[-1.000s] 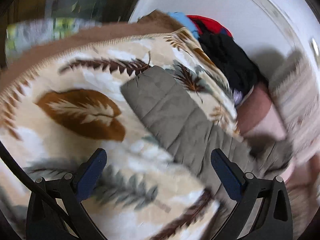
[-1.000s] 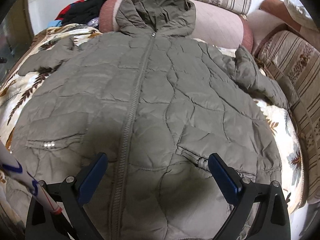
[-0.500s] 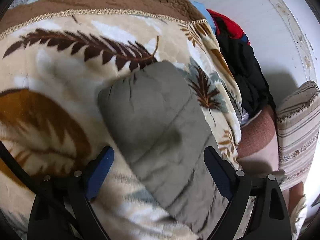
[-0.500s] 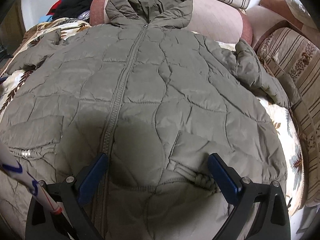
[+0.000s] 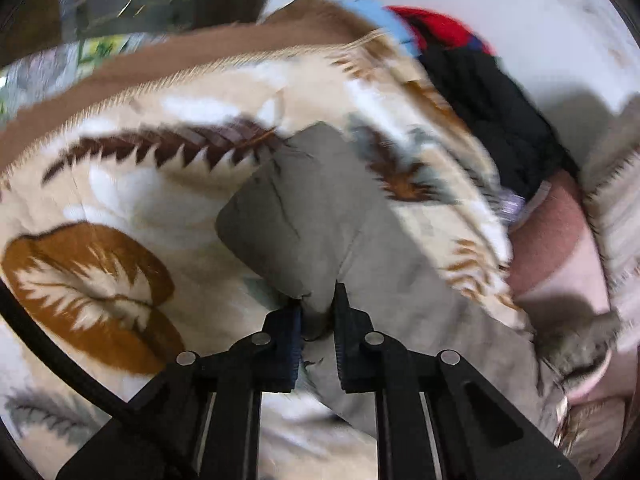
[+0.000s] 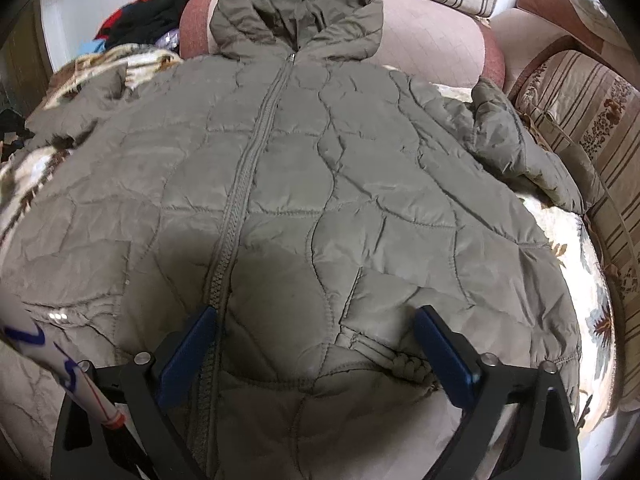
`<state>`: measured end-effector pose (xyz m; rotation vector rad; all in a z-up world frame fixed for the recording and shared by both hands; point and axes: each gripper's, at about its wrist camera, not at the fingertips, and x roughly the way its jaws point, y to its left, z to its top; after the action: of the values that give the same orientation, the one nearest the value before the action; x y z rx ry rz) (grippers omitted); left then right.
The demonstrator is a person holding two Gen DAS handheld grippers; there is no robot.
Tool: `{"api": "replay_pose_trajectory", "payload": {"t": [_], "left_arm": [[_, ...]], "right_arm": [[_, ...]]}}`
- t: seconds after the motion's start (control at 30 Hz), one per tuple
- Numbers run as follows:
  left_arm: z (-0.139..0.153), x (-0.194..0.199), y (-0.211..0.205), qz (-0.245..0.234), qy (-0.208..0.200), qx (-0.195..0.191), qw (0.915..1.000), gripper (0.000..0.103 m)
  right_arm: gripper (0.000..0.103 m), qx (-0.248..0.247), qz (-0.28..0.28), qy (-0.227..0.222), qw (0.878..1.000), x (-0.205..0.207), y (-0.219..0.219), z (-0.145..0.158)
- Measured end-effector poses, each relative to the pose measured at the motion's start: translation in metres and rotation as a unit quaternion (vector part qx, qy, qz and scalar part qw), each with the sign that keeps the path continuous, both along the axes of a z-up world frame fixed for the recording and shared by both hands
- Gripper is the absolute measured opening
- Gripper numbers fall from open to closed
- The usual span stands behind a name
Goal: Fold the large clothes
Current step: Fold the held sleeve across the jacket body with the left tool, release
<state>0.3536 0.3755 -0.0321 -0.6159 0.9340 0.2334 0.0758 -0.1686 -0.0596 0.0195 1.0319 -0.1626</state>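
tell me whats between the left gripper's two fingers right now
A pinched fold of the olive jacket's sleeve, near its cuff; the left gripper is shut on it, in the left wrist view.

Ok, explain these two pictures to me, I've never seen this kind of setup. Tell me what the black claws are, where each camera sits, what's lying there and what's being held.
There is no robot. A person holds a two-finger clamp in each hand, and a wide-angle camera on each clamp looks forward along its fingers.

In the left clamp's picture, the left gripper is shut on the olive sleeve near its cuff end, with fabric bunched between the dark blue pads. The sleeve lies on a leaf-patterned blanket.

In the right clamp's picture, the right gripper is open and holds nothing. Beyond it, a quilted hooded jacket lies spread flat, front up and zipped, its hood against a pink cushion. A pile of clothes sits in the far corner.
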Motion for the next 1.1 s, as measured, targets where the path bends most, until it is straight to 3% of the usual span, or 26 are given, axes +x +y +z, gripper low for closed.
{"api": "replay_pose_trajectory", "payload": {"t": [0.23,0.43,0.63,0.83,0.93,1.0,1.1], "left_arm": [[0.085,-0.040,-0.095,-0.110,-0.067,0.039,0.9909,0.010],[0.111,-0.083,-0.203,-0.223,-0.096,0.032,0.9696,0.010],[0.077,-0.126,-0.295,-0.302,-0.066,0.038,0.9503,0.010],[0.021,-0.162,-0.353,-0.313,-0.005,0.130,0.9408,0.016],[0.009,-0.187,-0.354,-0.315,0.013,0.130,0.9401,0.029],[0.007,-0.204,-0.345,-0.316,0.014,0.118,0.9413,0.045],[0.012,-0.239,-0.328,-0.310,0.001,0.132,0.9416,0.053]], "right_arm": [[0.099,0.019,-0.007,-0.044,0.999,-0.023,-0.007,0.028],[0.099,0.036,-0.025,-0.077,0.996,-0.049,-0.023,0.051],[0.099,0.054,-0.049,-0.096,0.993,-0.071,-0.043,0.065],[0.099,0.075,-0.067,-0.090,0.991,-0.085,-0.060,0.065],[0.099,0.080,-0.075,-0.087,0.990,-0.091,-0.067,0.067],[0.099,0.075,-0.075,-0.083,0.991,-0.091,-0.067,0.066],[0.100,0.075,-0.065,-0.073,0.992,-0.083,-0.061,0.066]]}}
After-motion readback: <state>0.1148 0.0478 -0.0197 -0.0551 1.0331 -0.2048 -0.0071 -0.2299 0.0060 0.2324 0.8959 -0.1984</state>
